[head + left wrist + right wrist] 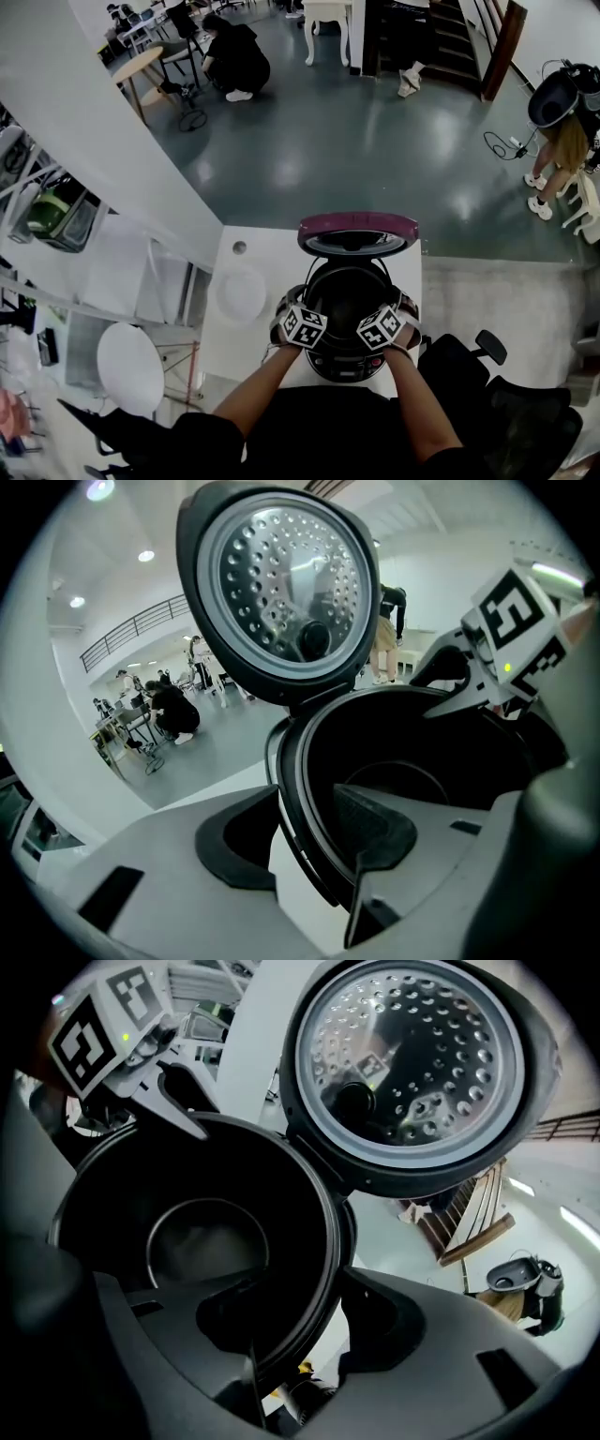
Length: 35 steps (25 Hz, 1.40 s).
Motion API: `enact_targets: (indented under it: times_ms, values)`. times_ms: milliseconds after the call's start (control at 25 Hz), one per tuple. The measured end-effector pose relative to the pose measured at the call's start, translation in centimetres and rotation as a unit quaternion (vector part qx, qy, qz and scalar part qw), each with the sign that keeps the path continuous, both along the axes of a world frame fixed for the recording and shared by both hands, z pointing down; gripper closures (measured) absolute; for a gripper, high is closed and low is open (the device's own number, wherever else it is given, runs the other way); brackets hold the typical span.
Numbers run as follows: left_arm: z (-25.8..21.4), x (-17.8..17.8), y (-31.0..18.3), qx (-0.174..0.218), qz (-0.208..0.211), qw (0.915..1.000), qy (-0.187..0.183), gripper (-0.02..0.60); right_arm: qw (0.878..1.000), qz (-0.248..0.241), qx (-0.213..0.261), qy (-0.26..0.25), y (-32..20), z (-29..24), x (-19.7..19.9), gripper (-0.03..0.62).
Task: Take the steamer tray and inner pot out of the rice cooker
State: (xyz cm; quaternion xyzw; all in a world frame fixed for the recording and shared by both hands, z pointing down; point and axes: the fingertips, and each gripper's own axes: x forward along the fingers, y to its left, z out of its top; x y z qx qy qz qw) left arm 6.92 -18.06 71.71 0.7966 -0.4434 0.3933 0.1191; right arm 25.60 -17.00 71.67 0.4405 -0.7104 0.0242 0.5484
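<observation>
In the head view the rice cooker stands on the white tabletop with its lid swung up at the far side. The inner pot sits in the cooker body, dark inside, with nothing visible in it. A round white dish lies on the tabletop just left of the cooker; whether it is the steamer tray cannot be told from here. The left hand-held gripper and the right hand-held gripper sit at the pot's near-left and near-right rim, and their marker cubes cover the jaw tips. In the left gripper view the jaws stand spread and straddle the pot's rim, one pad outside the wall and one inside. A strip of white tabletop shows between the outer pad and the rim, so nothing is pinched. The lid's perforated inner plate fills the top of this view. In the right gripper view the jaws are also spread astride the opposite rim, with a clear gap at the outer pad. The pot's floor shows only a faint ring. The pot's near wall is cut off by the gripper bodies in both of these views.
</observation>
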Motion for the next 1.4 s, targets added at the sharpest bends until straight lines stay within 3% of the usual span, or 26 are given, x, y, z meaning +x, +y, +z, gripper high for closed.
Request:
enact_targets:
  times_ms: [200,360,560,1080,1280,1400]
  values:
    - [-0.2,-0.1,-0.1,0.001,-0.016,0.9998,0.013,0.425,0.999,-0.024,0.014,0.043,-0.1,-0.1,0.4,0.421]
    - [-0.5,-0.3,-0.1,-0.017,-0.021,0.9986,0.045,0.431,0.999,-0.003,0.021,0.028,-0.3,-0.2,0.8,0.424]
    - [-0.5,-0.1,0.4,-0.001,0.012,0.9999,-0.004,0.42,0.999,0.012,0.034,0.009,-0.4,-1.0,0.5,0.468]
    - [-1.1,-0.3,0.6,0.03,-0.023,0.9993,0.0,0.454,0.997,0.045,0.047,-0.049,-0.6,-2.1,0.5,0.507]
    - [-1.5,-0.1,0.9,0.051,0.005,0.9981,-0.032,0.467,0.997,0.04,0.048,-0.046,-0.4,-2.2,0.5,0.507]
    - [-1.7,0.1,0.6,0.051,0.007,0.9982,-0.033,0.489,0.997,0.034,0.051,-0.045,-0.6,-2.3,0.3,0.505]
